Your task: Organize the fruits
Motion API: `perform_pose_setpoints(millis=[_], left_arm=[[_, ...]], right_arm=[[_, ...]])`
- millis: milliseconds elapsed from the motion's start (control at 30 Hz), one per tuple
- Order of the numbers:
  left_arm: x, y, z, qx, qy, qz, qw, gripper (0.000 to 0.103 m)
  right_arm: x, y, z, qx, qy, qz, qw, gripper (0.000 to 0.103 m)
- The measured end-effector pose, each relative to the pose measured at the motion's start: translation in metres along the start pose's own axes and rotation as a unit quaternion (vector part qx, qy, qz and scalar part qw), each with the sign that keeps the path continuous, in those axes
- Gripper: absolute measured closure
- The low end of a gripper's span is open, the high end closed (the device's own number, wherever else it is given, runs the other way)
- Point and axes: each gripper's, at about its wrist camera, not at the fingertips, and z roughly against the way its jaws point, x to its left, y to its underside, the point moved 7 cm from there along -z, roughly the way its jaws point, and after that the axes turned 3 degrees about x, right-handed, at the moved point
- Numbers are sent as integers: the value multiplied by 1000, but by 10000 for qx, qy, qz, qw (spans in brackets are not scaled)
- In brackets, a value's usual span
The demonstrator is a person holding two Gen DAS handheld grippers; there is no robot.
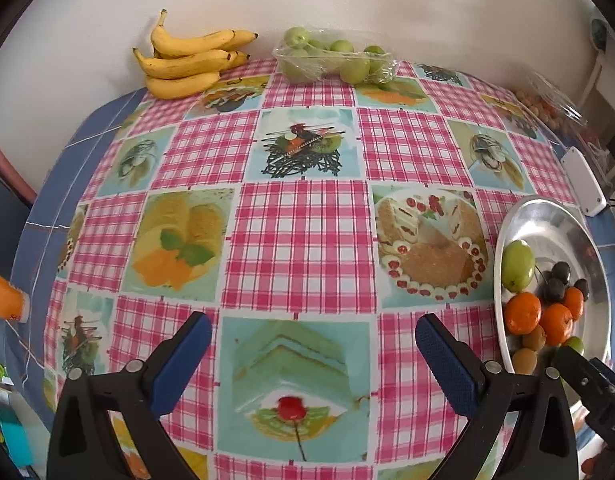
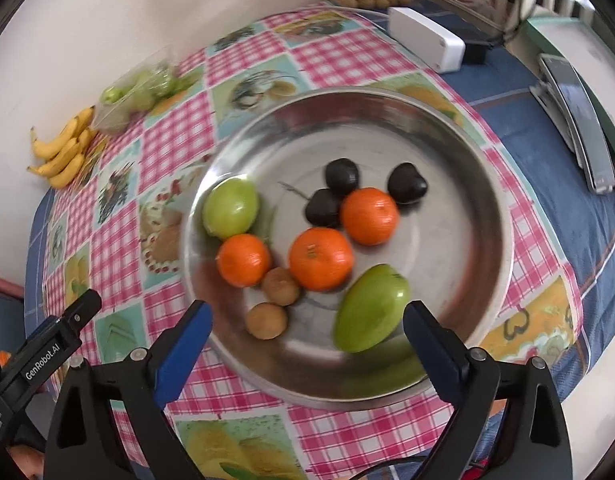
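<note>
A steel bowl (image 2: 487,184) on the checked tablecloth holds three oranges (image 2: 320,258), two green fruits (image 2: 371,308), three dark fruits (image 2: 341,176) and two small brown ones (image 2: 266,320). My right gripper (image 2: 307,308) hangs open above the bowl's near side, with nothing between its blue pads. My left gripper (image 1: 313,322) stands open over bare tablecloth, left of the bowl (image 1: 547,204). Against the far wall lie a bunch of bananas (image 1: 187,60) and a clear bag of green fruits (image 1: 335,60).
A white box (image 1: 583,180) lies beyond the bowl, and a clear bag of small brown fruits (image 1: 547,108) sits in the far right corner. An orange object (image 1: 3,296) pokes in at the table's left edge. The wall bounds the table's far side.
</note>
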Motion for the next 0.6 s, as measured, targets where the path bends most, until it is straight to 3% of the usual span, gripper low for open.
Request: perform_pose_setpoints(millis=[167,600], left_arm=[[3,11,12,-32,92,-91,9999,0],[32,40,36,-206,-326,147,9991,0]], right_arm=[[12,10,2,-4,17,187,9998,7],[29,23,16,-254,232,540,9979,7]])
